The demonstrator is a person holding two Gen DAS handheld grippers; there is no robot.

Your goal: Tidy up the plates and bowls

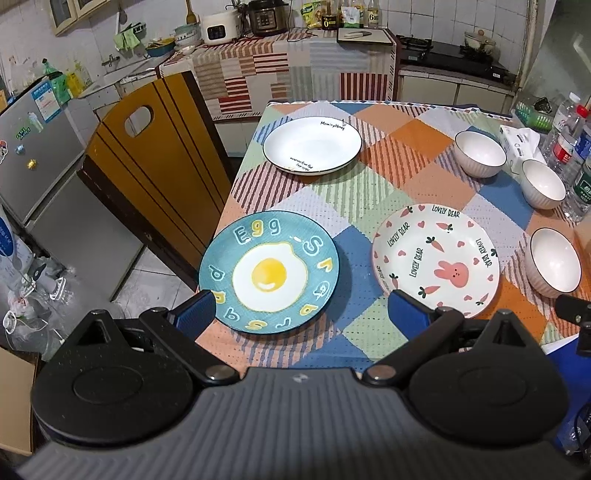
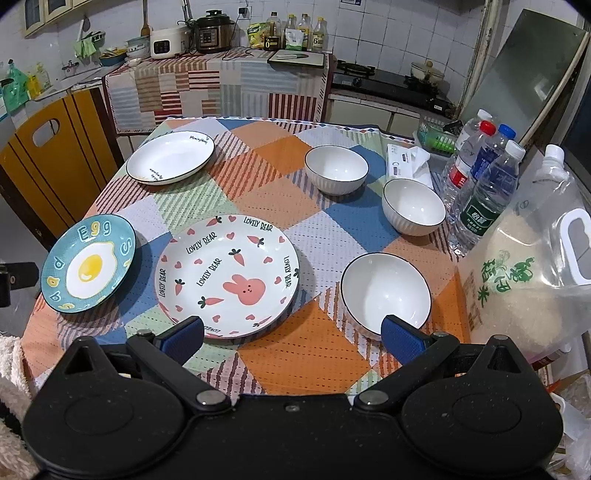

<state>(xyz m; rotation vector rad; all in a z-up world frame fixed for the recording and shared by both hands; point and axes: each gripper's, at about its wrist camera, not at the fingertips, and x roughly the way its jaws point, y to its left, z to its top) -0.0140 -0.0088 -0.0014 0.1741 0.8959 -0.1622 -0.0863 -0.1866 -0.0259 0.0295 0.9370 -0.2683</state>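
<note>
Three plates lie apart on the checked tablecloth (image 1: pixel 399 155): a blue egg plate (image 1: pixel 269 271) (image 2: pixel 88 263) at the near left, a white rabbit plate (image 1: pixel 436 258) (image 2: pixel 227 275) at the near middle, and a plain white plate (image 1: pixel 312 144) (image 2: pixel 170 156) at the far left. Three white bowls stand on the right: far (image 1: pixel 479 153) (image 2: pixel 336 169), middle (image 1: pixel 543 183) (image 2: pixel 413 206), near (image 1: pixel 554 261) (image 2: pixel 386 290). My left gripper (image 1: pixel 301 314) is open and empty above the near edge, by the egg plate. My right gripper (image 2: pixel 293 338) is open and empty between the rabbit plate and the near bowl.
Water bottles (image 2: pixel 480 184), a tissue pack (image 2: pixel 408 162) and a bag of rice (image 2: pixel 528 277) crowd the table's right edge. A yellow chair (image 1: pixel 147 155) stands at the table's left side. A counter with appliances (image 2: pixel 207 33) runs behind.
</note>
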